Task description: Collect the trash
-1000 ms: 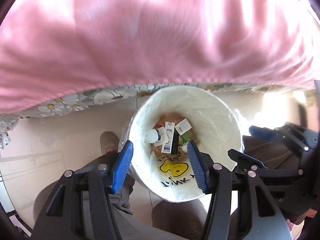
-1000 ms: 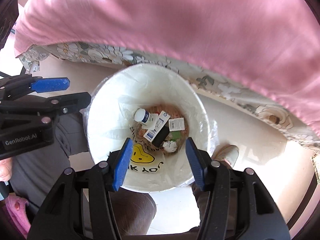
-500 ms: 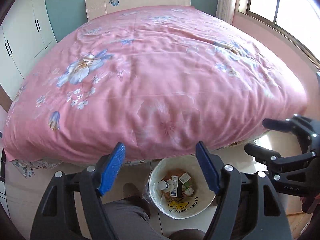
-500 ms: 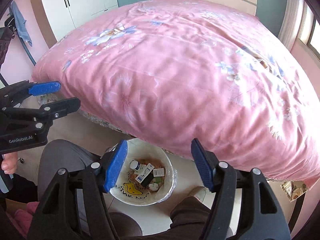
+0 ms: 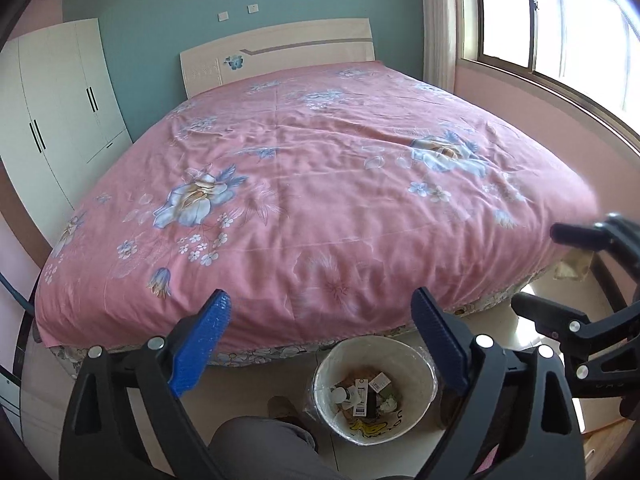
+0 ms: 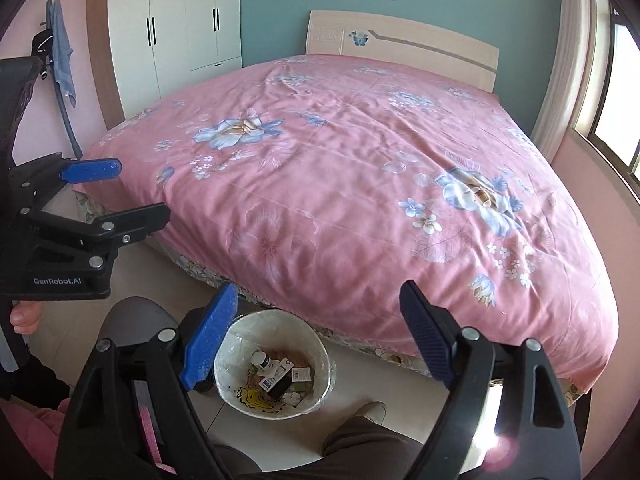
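**Plastic-lined bin holds the collected trash; both jaws empty**

Blue-padded, the left hand-held gripper [image 5: 320,344] and the right hand-held gripper [image 6: 316,334] have just been opening; both stand released, with nothing between the jaws. Below them, on the floor beside the bed [image 5: 320,184], stands one white trash bin [image 6: 236,354]. Its contents:

- one small bottle [image 6: 262,360], rigid, likely slippery;
- about three small cartons, light, crushable.

No loose trash shows on the bed. Probably the stiff bin rim is the place to grasp; the liner tears.
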The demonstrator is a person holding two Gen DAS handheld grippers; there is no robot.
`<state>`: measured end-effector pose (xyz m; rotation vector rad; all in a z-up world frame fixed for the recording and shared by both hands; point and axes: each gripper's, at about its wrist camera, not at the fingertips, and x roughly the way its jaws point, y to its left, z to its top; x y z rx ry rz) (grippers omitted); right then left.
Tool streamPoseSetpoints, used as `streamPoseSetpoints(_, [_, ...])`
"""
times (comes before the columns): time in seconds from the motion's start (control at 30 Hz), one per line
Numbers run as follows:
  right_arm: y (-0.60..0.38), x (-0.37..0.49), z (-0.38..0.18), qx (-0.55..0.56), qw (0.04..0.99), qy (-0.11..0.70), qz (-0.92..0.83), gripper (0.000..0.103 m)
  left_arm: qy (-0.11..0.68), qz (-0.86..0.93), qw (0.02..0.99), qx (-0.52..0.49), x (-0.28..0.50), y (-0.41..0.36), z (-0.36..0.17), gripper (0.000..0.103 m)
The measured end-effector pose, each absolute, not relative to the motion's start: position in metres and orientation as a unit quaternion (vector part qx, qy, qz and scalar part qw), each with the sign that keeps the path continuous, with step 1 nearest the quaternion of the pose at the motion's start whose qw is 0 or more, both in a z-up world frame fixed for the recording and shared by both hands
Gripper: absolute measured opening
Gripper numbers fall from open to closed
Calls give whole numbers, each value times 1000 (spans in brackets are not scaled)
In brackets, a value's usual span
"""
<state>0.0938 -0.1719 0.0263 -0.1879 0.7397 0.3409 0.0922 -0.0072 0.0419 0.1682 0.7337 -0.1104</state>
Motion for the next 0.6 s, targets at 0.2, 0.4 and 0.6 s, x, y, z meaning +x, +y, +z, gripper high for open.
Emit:
streamPoseSetpoints(0.2, [-175,61,33,-78,927,336,146,86,336,-44,935,103,63,-10,45,96])
streamPoseSetpoints(0.4, [-179,35,28,-61,934,327,128,88,324,-45,939,109,39,-12,41,96])
streamPoseSetpoints(0.6, [-181,18,19,-59,940,321,100,88,332,-41,937,104,25,-10,32,96])
